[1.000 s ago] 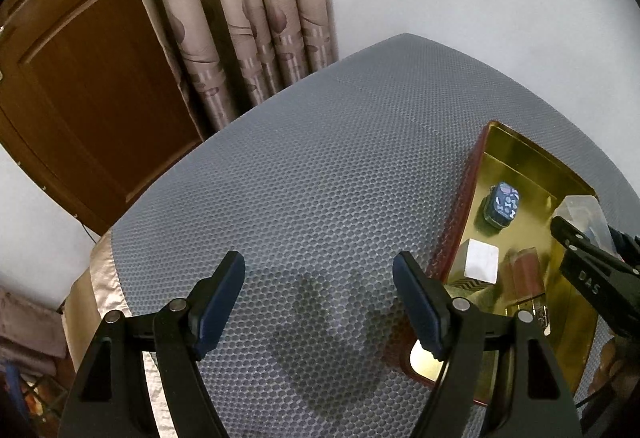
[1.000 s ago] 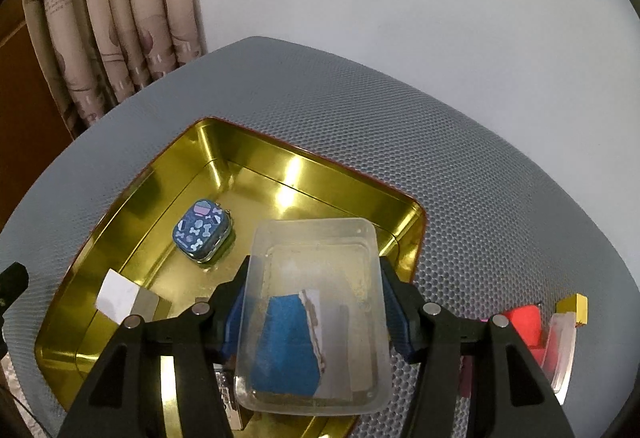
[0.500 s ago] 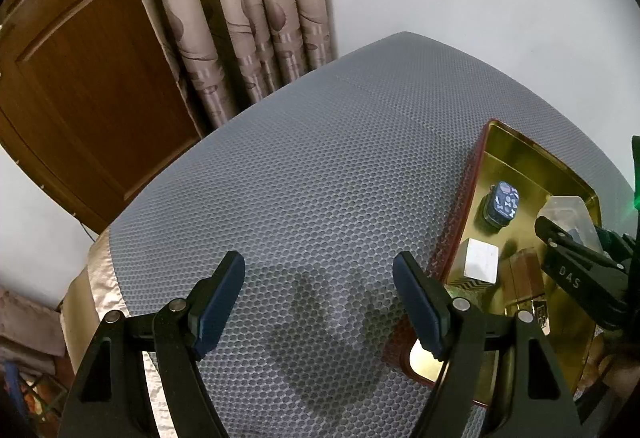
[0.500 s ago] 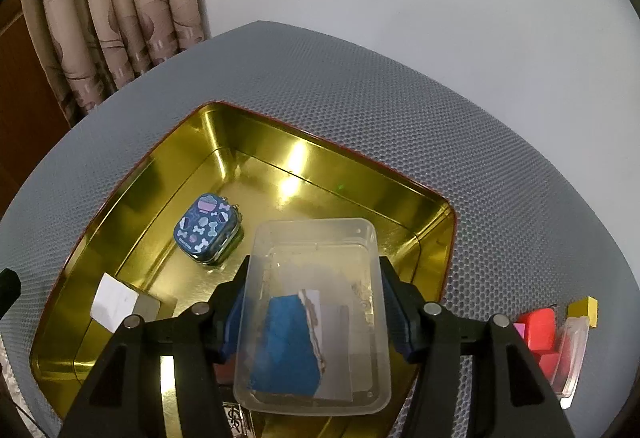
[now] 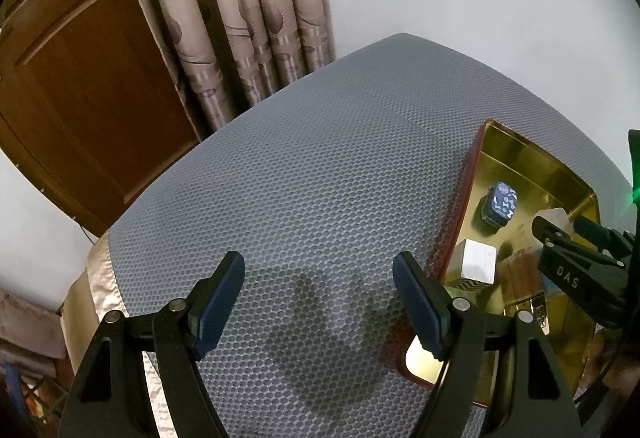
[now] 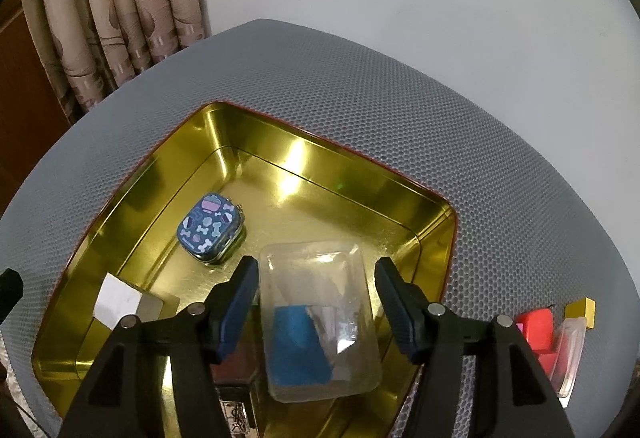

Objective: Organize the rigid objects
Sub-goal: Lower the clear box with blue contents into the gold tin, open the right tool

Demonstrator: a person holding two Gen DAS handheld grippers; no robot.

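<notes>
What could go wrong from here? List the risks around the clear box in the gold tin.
1. The right claw has just been opening; gaps show beside the clear plastic box, which lies between its fingers, so lifting out carelessly could snag and tip it.
2. The box lies close to the patterned blue tin and may nudge it if dragged.
3. The red and yellow blocks wait near the table edge and might get knocked off.

Clear plastic box (image 6: 320, 318), blue piece inside, flat in gold tin tray (image 6: 360, 174).
</notes>
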